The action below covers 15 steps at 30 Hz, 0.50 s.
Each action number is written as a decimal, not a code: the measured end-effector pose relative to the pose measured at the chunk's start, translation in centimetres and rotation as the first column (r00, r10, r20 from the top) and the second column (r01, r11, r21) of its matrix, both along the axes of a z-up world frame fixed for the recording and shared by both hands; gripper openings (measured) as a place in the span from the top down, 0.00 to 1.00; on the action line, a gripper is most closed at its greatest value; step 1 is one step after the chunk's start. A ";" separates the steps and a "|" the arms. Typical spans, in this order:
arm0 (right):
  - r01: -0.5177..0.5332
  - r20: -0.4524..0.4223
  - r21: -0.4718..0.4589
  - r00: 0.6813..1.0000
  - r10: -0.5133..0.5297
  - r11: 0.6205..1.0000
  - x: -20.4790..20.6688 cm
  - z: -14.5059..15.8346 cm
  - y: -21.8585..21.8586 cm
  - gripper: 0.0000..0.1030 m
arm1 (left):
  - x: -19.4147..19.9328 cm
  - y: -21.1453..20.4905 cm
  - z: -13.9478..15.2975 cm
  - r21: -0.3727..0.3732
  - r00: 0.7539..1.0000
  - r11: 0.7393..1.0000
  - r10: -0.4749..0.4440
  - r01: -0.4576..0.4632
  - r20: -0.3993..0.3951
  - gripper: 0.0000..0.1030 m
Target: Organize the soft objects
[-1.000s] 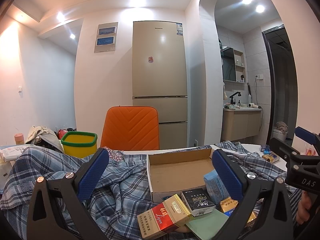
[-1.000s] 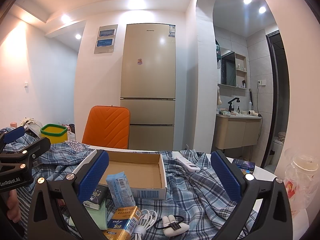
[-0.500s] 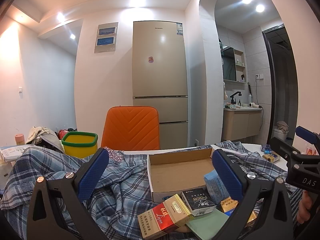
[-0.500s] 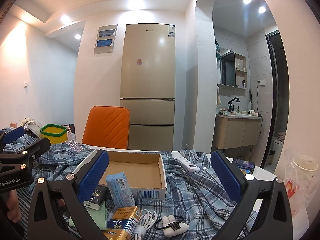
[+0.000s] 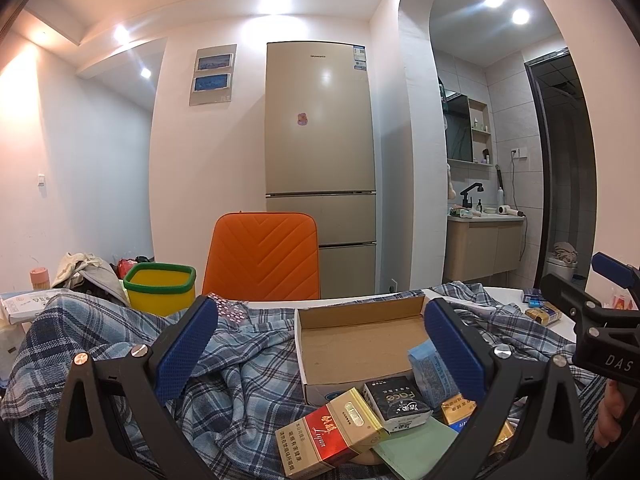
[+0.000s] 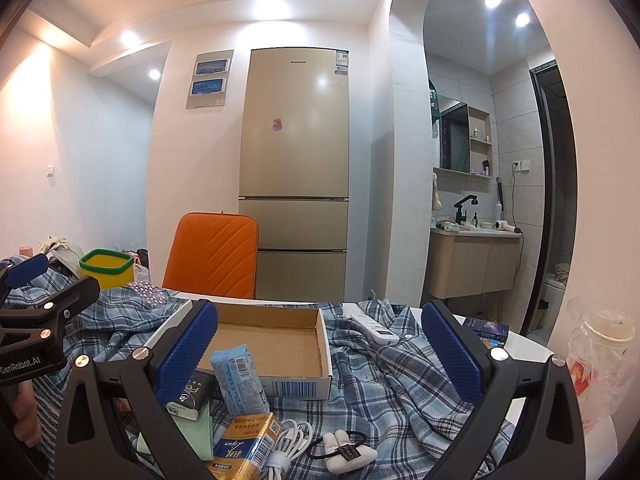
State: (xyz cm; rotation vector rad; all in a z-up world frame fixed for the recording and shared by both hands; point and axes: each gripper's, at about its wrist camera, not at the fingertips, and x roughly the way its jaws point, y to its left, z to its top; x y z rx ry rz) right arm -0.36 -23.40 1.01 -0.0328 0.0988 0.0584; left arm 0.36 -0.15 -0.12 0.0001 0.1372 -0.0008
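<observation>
**Two black hand-held grippers with blue textured pads**

The left black plastic two-finger gripper (image 5: 320,340) has angular black arms with cut-out slots, each ending in a long blue pad (image 5: 186,346) with a fine dotted grip texture. Round silver and copper-toned screws (image 5: 81,358) sit at the arm joints. Seen from the right wrist view, its body carries white lettering "GenRobot.AI".

The right black plastic two-finger gripper (image 6: 318,344) is built the same: blue dotted pads (image 6: 452,350), black slotted arms, silver screws (image 6: 499,354). From the left wrist view its side shows white letters "DAS". Part of a hand (image 5: 610,412) shows behind it.
</observation>
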 end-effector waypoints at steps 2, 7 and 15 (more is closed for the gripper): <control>0.000 0.001 0.000 1.000 0.000 1.000 0.0 0.0 0.0 0.00 | 0.1 0.2 -0.1 -0.006 1.000 1.000 0.001 -0.001 -0.003 0.00; -0.002 0.001 -0.002 1.000 0.002 1.000 0.0 0.0 0.0 0.00 | 0.1 0.5 -0.1 -0.008 1.000 1.000 0.005 -0.005 -0.004 0.00; -0.004 -0.013 0.025 1.000 0.005 1.000 0.2 -0.2 -0.3 0.00 | 0.1 0.5 -0.1 -0.003 1.000 1.000 0.002 -0.002 0.000 0.00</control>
